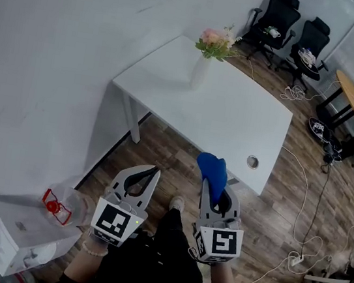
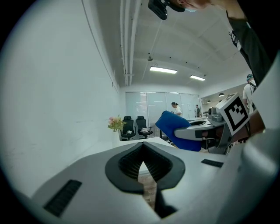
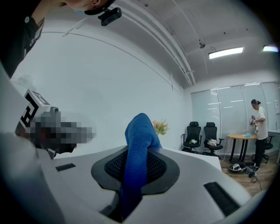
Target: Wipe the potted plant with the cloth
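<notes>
On white table (image 1: 233, 121): potted plant (image 1: 204, 59); wood floor (image 1: 168, 153).

Cloth (image 1: 213, 166): solid bright blue. Left hand-held gripper (image 1: 152, 169), right hand-held gripper (image 1: 212, 185): pale grey shells, black ribbed pads, black-and-white square markers on cubes. Potted plant (image 1: 211, 44): pink blooms, green leaves, white vase. Tabletop (image 1: 232, 123): plain white. Floor (image 1: 174, 160): brown wood planks. Office chairs (image 1: 274, 20): black.
</notes>
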A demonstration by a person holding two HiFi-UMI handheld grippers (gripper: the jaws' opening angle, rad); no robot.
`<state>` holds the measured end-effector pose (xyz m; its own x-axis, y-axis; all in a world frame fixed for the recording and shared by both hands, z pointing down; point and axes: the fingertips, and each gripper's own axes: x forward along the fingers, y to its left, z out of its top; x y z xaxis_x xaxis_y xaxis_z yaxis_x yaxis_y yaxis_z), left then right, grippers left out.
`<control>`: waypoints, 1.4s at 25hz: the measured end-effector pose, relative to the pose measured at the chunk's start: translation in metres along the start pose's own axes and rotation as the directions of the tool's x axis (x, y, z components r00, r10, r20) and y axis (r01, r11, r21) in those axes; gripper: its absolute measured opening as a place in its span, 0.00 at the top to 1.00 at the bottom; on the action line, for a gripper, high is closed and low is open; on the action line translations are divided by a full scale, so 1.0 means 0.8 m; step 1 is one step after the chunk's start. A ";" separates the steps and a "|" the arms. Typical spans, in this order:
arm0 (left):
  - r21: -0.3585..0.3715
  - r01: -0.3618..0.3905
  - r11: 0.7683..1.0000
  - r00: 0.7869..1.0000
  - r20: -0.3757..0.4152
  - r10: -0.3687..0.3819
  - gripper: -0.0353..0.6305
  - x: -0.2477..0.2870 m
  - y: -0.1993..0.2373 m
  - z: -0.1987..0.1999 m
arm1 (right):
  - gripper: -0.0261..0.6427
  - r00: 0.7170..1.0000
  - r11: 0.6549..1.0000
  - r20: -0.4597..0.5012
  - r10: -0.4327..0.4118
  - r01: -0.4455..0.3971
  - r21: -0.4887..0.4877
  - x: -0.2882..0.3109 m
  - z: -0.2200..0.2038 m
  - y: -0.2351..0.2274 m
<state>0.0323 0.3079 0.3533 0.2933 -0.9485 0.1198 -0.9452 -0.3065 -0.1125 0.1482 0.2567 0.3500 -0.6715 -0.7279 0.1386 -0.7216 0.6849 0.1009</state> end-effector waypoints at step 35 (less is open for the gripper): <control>-0.029 -0.199 0.979 0.980 -0.027 0.199 0.93 0.297 0.078 0.072 | 0.83 0.986 0.987 0.038 0.162 -0.163 0.007 0.231 0.029 -0.247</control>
<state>0.0513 0.0590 0.3176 0.0957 -0.9880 0.1212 -0.9885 -0.1087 -0.1051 0.1624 -0.0141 0.3328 -0.7858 -0.6077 0.1154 -0.6037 0.7941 0.0706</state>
